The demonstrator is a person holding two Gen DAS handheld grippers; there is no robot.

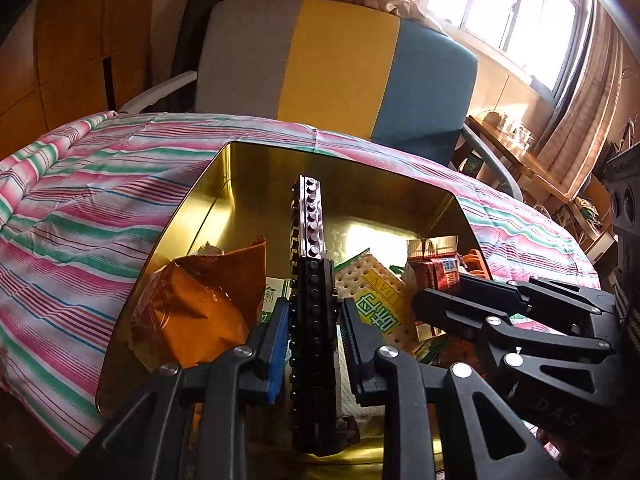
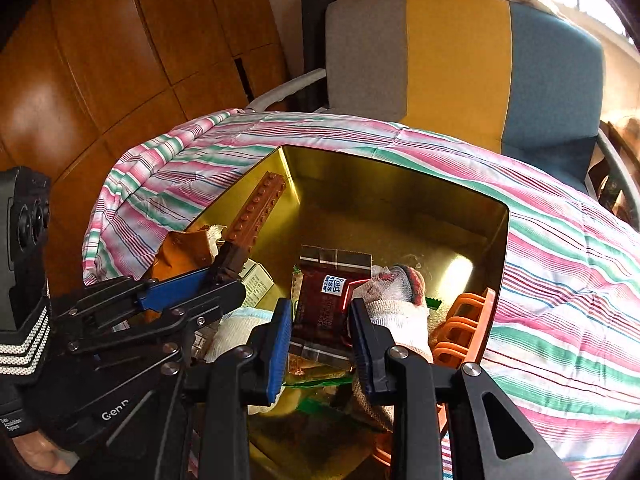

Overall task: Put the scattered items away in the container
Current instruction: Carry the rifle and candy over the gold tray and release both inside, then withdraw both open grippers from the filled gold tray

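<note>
Both grippers are over the gold tin [image 1: 224, 184], which stands on the striped cloth [image 1: 72, 200] in the middle of each view.

The left gripper [image 1: 314, 320] has a long studded brick bar [image 1: 310, 216] between its fingers [image 1: 280, 332]. In the left wrist view the bar stands in the gap with a little space at each side, but in the right wrist view, at centre left, the fingers seem closed on its lower end, so I judge it is held. The bar points up over the tin.

The right gripper [image 2: 320, 336] is about half open around a dark red packet [image 2: 328, 300]; I cannot tell if it presses it.

In the tin lie an orange bag [image 1: 188, 304], a cracker pack [image 1: 376, 300], a sock [image 2: 396, 292] and an orange clip [image 2: 464, 320].

I judge the step is putting the bar and the packet into the tin. The next move calls for lowering them and opening the fingers well, so the long bar does not stay leaning over the rim.
</note>
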